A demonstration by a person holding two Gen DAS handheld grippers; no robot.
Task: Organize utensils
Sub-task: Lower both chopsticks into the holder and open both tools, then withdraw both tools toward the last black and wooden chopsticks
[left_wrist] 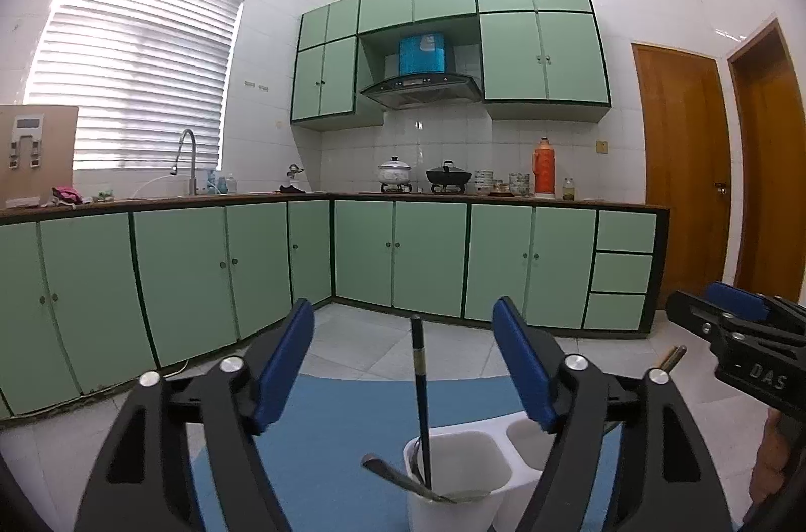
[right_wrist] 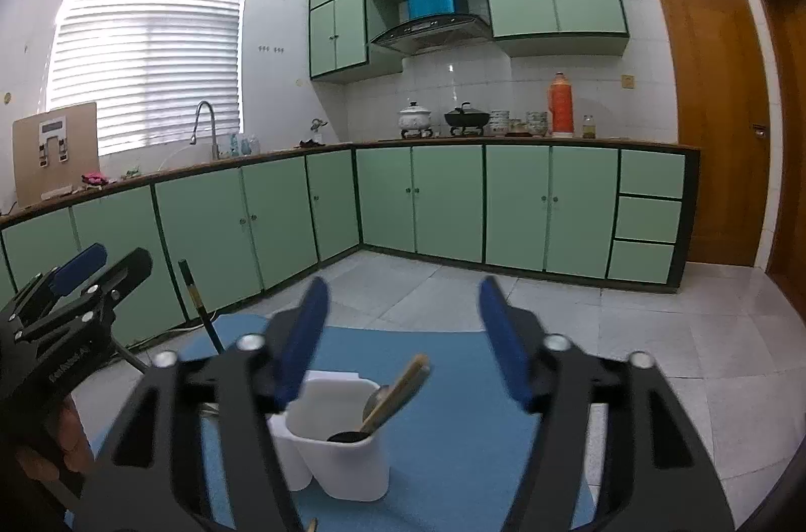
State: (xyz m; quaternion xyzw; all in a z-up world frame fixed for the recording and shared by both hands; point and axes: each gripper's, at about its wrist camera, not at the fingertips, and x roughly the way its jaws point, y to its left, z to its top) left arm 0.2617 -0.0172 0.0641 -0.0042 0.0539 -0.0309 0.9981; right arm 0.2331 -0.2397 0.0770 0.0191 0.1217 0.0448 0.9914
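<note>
Room: green-fronted kitchen cabinets [left_wrist: 252, 270], white tiled walls, pale tiled floor.
Counter: blue mat [right_wrist: 443, 381] covers the surface under the holder; its near edge is cut off.
Holder: white utensil holder [right_wrist: 347, 461] with two compartments, standing on the mat.
Left hand-held gripper [left_wrist: 403, 360]: jaws wide apart, nothing between the pads, touching nothing; a black chopstick [left_wrist: 420, 401] stands upright in the left compartment beyond it, beside a metal spoon [left_wrist: 398, 476].
Right hand-held gripper [right_wrist: 403, 345]: jaws wide apart and empty, above the right compartment.
Right compartment: a wooden-handled utensil [right_wrist: 398, 391] leans there; its lower end is hidden.
Hard to tell: the right view is blurred.
</note>
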